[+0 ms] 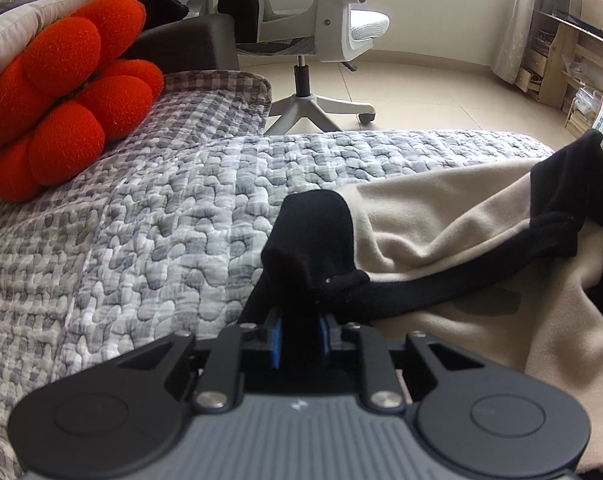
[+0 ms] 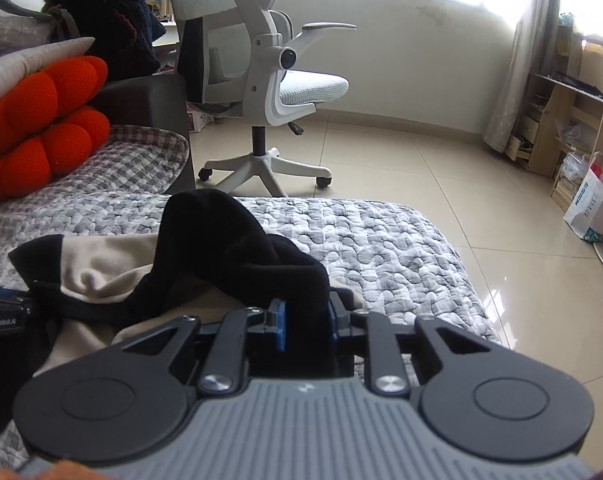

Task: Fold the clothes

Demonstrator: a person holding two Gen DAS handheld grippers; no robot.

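While tools grip garment, red cushion nearby

A beige fleece garment with black trim is seen at the right of the left wrist view, over a quilted bedspread patterned in grey and white pebbles. A bright orange-red lobed plush cushion is shown at the upper left, against a pale grey pillow. Blue pads are visible on black gripper fingers. A white and grey mesh office chair is placed on cream glossy floor tiles.
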